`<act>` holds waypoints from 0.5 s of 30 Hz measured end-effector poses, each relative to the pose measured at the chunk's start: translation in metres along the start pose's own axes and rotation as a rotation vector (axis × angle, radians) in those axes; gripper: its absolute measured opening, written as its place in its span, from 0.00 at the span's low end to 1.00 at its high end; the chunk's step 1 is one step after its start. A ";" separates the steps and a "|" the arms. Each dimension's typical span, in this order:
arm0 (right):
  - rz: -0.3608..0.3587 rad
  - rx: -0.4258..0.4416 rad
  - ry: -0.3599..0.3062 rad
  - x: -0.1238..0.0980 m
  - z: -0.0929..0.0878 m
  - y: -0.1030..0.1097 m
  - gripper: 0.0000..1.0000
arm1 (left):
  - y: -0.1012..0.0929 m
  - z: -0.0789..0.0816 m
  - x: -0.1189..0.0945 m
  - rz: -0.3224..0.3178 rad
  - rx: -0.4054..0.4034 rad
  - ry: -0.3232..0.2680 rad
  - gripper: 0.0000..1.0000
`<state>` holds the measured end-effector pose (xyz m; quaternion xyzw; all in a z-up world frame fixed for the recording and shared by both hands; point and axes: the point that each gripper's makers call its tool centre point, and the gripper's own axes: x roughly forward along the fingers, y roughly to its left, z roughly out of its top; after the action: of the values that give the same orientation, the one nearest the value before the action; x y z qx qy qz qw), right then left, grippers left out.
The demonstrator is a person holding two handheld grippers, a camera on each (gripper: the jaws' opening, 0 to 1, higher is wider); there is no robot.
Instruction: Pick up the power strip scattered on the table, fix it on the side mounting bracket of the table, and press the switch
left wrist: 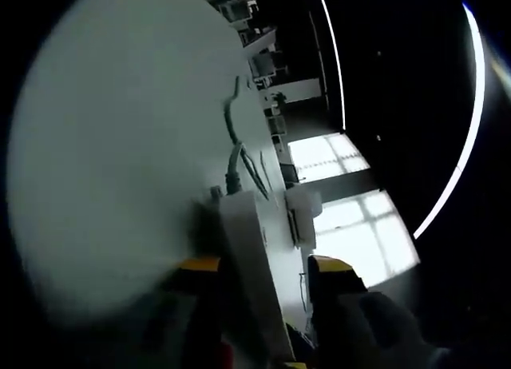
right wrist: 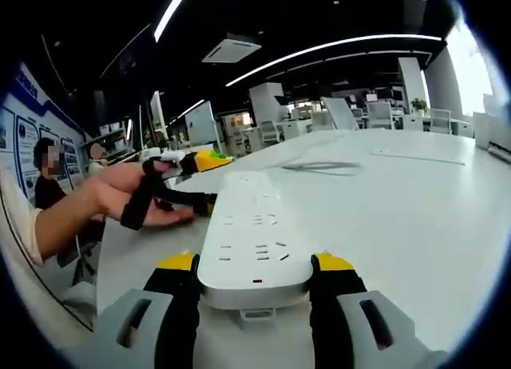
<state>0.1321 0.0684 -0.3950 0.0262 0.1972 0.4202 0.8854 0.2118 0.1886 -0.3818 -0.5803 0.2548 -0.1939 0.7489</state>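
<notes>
My right gripper (right wrist: 255, 285) and left gripper (left wrist: 263, 265) jaws both clamp the white power strip (right wrist: 254, 241) above the table (right wrist: 415, 217); its cable (left wrist: 235, 165) shows leftward.

My left view's blurry and rolled; the strip (left wrist: 249, 265) runs off the bottom edge, and I can't tell where its cable (left wrist: 234, 137) ends.

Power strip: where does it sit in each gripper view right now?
Left gripper view: power strip lower centre, edge-on between that gripper's jaws, cable running up.
Right gripper view: power strip centre, sockets up, near end between the jaws.
Shared landmark: white table.
</notes>
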 end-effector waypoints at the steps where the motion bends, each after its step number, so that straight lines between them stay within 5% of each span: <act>1: -0.001 -0.001 0.000 0.000 0.000 0.000 0.50 | 0.001 0.001 0.001 0.001 -0.004 -0.001 0.41; 15: -0.001 -0.010 -0.001 0.000 -0.001 0.000 0.50 | 0.005 0.001 0.000 0.027 -0.006 0.003 0.33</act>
<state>0.1311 0.0682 -0.3959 0.0219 0.1948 0.4209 0.8857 0.2120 0.1908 -0.3869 -0.5788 0.2641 -0.1838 0.7493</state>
